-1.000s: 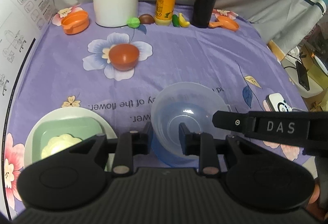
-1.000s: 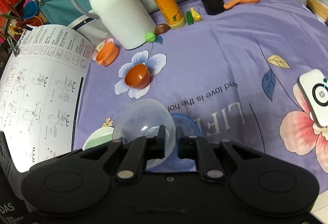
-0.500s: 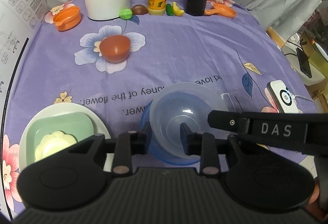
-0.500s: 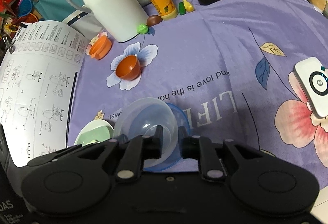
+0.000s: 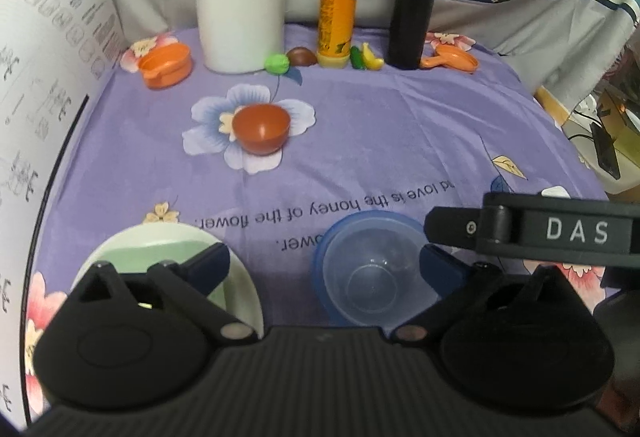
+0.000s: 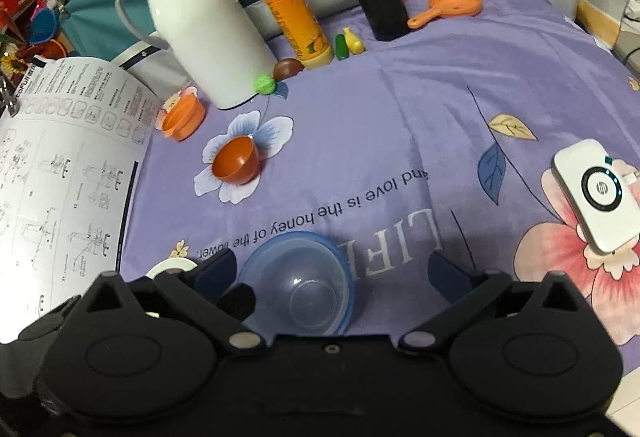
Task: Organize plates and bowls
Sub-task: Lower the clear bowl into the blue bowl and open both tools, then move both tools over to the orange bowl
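- Your left gripper (image 5: 324, 261) is hanging with jaws spread.
- Your right gripper (image 6: 334, 271) is gaping wide too, holding nothing.
- The clear bowl (image 6: 304, 289) is sitting nested in the blue bowl (image 6: 340, 257).

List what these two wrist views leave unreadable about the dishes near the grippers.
- Round white plate holding a pale green square dish, left wrist view: near half covered by the left gripper.
- Same plate, right wrist view: only a rim sliver shows.
- Clear plastic bowl nested in the blue bowl: near rims hidden by the right gripper.
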Demonstrator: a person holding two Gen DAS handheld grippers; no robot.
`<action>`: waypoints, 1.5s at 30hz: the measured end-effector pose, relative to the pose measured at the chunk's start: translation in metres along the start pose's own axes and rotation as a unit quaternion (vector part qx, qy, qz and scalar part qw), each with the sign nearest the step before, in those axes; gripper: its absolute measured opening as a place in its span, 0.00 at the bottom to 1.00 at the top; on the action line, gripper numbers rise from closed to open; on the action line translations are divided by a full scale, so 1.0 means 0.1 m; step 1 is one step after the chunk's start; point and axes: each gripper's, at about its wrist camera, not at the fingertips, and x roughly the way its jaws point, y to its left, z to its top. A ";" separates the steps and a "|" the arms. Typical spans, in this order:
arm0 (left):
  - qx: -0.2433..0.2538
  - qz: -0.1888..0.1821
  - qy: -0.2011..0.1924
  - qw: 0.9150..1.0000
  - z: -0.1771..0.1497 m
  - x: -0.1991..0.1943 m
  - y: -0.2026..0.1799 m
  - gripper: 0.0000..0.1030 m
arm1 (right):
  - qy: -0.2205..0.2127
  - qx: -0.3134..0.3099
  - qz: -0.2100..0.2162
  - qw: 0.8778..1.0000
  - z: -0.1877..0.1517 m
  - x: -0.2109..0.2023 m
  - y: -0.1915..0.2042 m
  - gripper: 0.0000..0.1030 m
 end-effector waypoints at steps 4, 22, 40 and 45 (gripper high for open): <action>-0.009 -0.001 0.007 1.000 -0.03 0.03 0.06 1.00 | 0.005 0.000 -0.011 1.000 -0.04 0.03 0.00 1.00; -0.027 -0.009 0.013 0.999 -0.06 0.06 0.17 1.00 | 0.015 -0.006 -0.025 1.000 -0.04 0.06 0.04 1.00; -0.072 0.001 0.010 0.997 0.06 0.23 0.52 1.00 | 0.015 -0.020 -0.020 0.999 0.17 0.21 0.17 1.00; -0.075 0.010 0.005 0.997 0.16 0.31 0.66 1.00 | 0.018 -0.032 -0.013 0.999 0.32 0.34 0.35 1.00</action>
